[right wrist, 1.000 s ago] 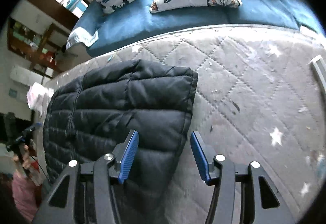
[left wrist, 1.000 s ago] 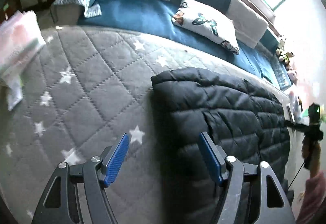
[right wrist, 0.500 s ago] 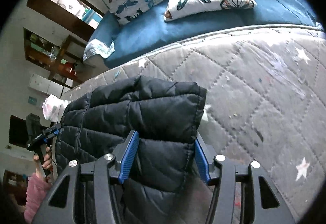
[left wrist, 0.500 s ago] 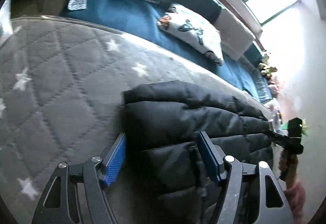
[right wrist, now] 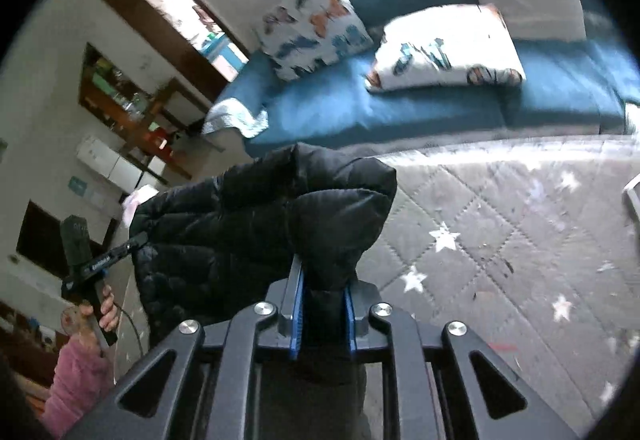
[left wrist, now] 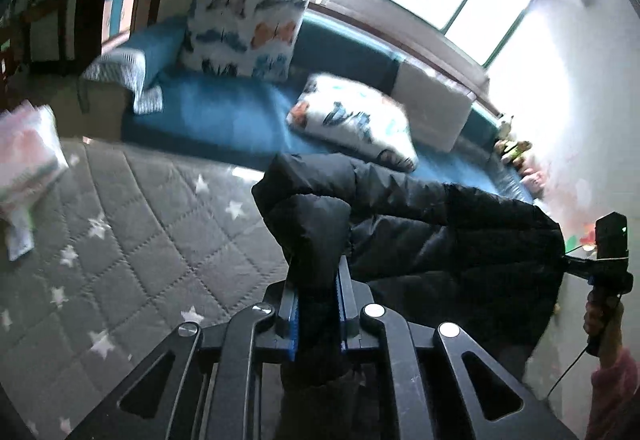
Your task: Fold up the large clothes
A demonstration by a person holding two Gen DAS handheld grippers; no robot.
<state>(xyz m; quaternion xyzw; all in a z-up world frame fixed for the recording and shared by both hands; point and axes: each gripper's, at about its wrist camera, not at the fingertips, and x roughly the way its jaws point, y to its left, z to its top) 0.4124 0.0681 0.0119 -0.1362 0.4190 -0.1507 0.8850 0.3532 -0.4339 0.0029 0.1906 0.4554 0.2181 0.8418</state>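
A black quilted puffer jacket [left wrist: 420, 236] hangs lifted above the grey star-patterned mattress [left wrist: 132, 240]. My left gripper [left wrist: 316, 276] is shut on one corner of the jacket, the fabric bunched between the blue pads. My right gripper [right wrist: 322, 280] is shut on the other corner of the jacket [right wrist: 260, 224], which stretches between the two grippers. The right gripper also shows far right in the left wrist view [left wrist: 608, 264], and the left gripper shows far left in the right wrist view [right wrist: 92, 264]. The jacket's lower part is hidden behind the grippers.
A blue window bench [left wrist: 224, 116] with butterfly pillows [left wrist: 244, 36] runs behind the mattress [right wrist: 500, 240]. A pink-white packet [left wrist: 28, 160] lies at the mattress's left edge. Shelves [right wrist: 132, 108] stand at the far left wall. A white object [right wrist: 632, 196] sits at the mattress's right edge.
Both grippers have closed on the jacket's near corners and lifted it off the mattress; before, they were open over the flat jacket.
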